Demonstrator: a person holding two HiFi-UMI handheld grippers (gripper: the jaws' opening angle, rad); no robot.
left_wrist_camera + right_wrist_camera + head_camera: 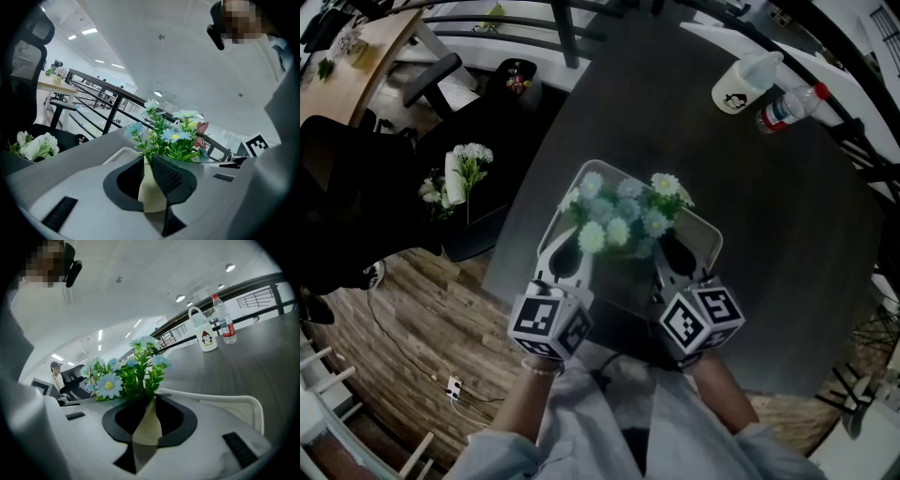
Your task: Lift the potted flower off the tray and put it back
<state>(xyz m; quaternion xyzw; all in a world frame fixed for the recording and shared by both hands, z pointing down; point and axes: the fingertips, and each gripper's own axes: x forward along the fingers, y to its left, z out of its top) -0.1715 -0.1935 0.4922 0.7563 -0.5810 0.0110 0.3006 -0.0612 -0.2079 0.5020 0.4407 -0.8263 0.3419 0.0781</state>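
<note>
- The potted flower (623,220) is held above the white tray (713,236), in the middle of it, gripped from the near side by both claws at once
- The left claw (572,246) is clamped on the cream pot; in the left gripper view the pot's narrow body (151,190) is seen pressed between the two dark pads
- The right claw (675,251) is likewise closed on the pot, whose pale wall (148,425) is wedged between its jaws in the right gripper view
- The two claws are set side by side, close together, with the blue, white and yellow blooms spread over and between them
- Whether the pot's base rests on the tray or hangs just clear of it cannot be told, as the base is hidden by the claws and foliage
- The tray is placed near the front edge of the dark worktop (787,216)
- A white mug (736,89) and a clear bottle (787,108) with a red cap are seen at the far right corner of the worktop, just beside each other and well apart from the tray
- A second bunch of flowers (464,169) is seen on a black chair (478,220) left of the worktop
</note>
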